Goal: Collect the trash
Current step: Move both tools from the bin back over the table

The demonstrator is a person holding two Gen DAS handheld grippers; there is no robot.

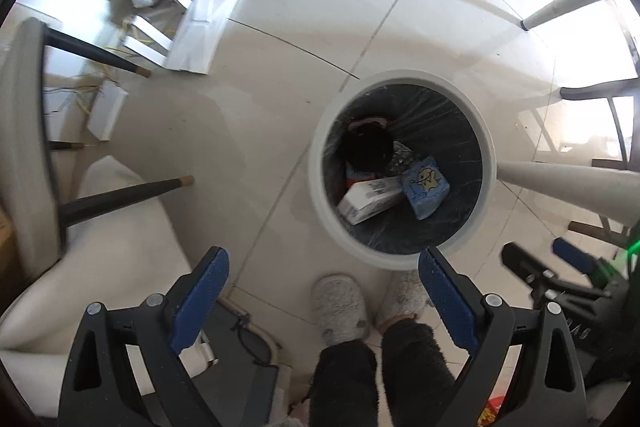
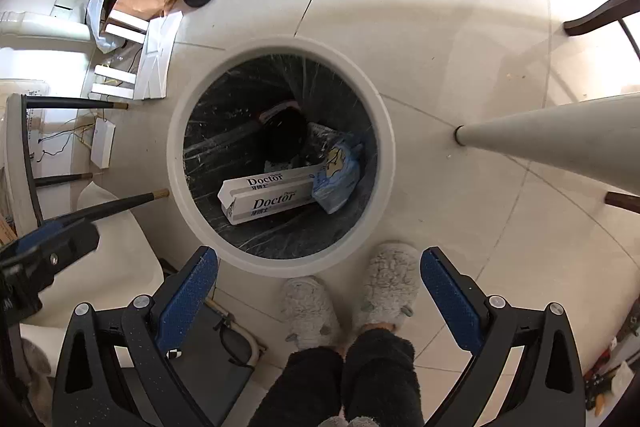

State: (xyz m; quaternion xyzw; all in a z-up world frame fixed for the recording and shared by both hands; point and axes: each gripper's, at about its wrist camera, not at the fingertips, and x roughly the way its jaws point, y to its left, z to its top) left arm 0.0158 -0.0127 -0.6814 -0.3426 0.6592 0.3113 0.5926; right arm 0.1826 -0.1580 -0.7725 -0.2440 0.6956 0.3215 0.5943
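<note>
White box [image 2: 272, 197] in bin [image 2: 180, 163], below open tongs [image 2: 318, 279].

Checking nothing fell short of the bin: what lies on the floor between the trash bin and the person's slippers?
Only bare tile: in the right wrist view the gray slippers stand just below the trash bin rim with nothing lying between.

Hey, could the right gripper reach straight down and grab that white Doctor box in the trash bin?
Probably yes. The right gripper is open and empty above the bin, whose mouth is uncovered, and the Doctor box lies on top of the trash.
</note>
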